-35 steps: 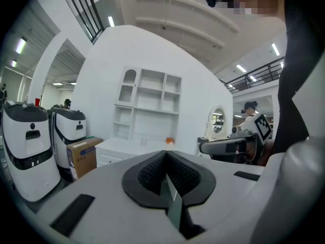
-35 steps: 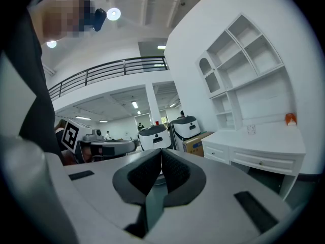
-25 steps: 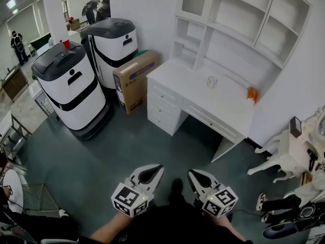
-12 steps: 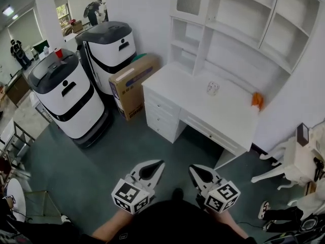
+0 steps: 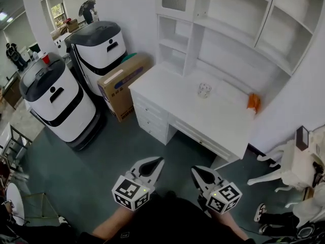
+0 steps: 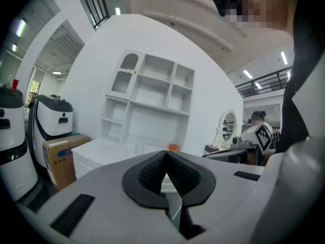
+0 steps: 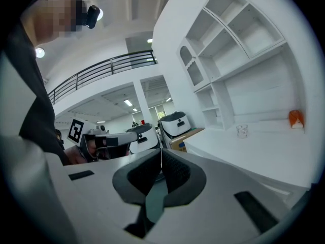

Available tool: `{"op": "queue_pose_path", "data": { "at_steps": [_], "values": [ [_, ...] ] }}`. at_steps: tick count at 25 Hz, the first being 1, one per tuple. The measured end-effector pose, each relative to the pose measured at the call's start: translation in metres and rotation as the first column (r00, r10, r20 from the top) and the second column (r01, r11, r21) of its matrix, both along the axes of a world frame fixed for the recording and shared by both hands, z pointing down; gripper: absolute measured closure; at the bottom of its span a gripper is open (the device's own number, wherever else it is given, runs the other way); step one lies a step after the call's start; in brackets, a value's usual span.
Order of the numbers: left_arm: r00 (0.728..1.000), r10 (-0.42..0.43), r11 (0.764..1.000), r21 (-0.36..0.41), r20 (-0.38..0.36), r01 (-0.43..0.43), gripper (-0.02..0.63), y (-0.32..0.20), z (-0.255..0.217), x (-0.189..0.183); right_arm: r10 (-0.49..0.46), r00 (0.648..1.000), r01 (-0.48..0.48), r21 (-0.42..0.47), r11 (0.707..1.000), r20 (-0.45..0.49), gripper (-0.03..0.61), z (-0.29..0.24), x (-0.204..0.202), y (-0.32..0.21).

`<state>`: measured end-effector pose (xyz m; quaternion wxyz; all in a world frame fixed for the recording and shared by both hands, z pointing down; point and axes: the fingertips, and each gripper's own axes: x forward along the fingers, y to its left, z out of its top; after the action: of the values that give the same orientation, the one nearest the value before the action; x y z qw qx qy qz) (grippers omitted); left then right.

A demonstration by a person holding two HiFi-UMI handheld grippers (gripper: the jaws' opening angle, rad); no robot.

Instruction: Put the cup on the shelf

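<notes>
A small clear cup (image 5: pixel 204 90) stands upright on the white desk (image 5: pixel 223 121), near its back wall; it shows far off in the right gripper view as the cup (image 7: pixel 242 131) and in the left gripper view as the cup (image 6: pixel 138 148). White shelves (image 5: pixel 238 14) rise above the desk. My left gripper (image 5: pixel 156 162) and right gripper (image 5: pixel 194 172) hang side by side over the green floor, well short of the desk. Both have their jaws shut with nothing between them.
An orange object (image 5: pixel 253 101) lies at the desk's right rear. A cardboard box (image 5: pixel 122 84) and two white-and-black machines (image 5: pixel 56 100) stand left of the desk. White furniture and shoes (image 5: pixel 299 166) crowd the right side. People stand in the far background.
Both grippers and the head have moved toward the desk, which now sits nearer and larger in the head view. The jaws stay shut.
</notes>
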<state>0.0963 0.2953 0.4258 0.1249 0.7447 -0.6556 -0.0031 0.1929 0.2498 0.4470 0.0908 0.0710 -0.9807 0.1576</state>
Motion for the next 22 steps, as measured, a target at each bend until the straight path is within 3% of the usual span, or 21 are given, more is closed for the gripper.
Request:
{"op": "queue_pose_path", "data": {
  "at_steps": [6,11,22],
  "values": [
    [0.999,0.031,0.999,-0.032,-0.02,-0.031,0.603,-0.034,0.016,-0.009,0.034,0.999,-0.035,-0.03,0.999,-0.04,0.561,0.017,-0.001,-0.031],
    [0.999,0.038,0.999,-0.013,-0.034,-0.038,0.603,-0.074,0.017,-0.048,0.072,0.996,-0.074,-0.021,0.997,-0.057,0.561,0.021,-0.024,-0.066],
    [0.996,0.093,0.996,0.014,0.004,-0.093,0.603,-0.171,0.001,-0.179,0.129,0.991,-0.129,0.007,0.992,-0.039,0.561,0.005,-0.152,-0.153]
  ]
}}
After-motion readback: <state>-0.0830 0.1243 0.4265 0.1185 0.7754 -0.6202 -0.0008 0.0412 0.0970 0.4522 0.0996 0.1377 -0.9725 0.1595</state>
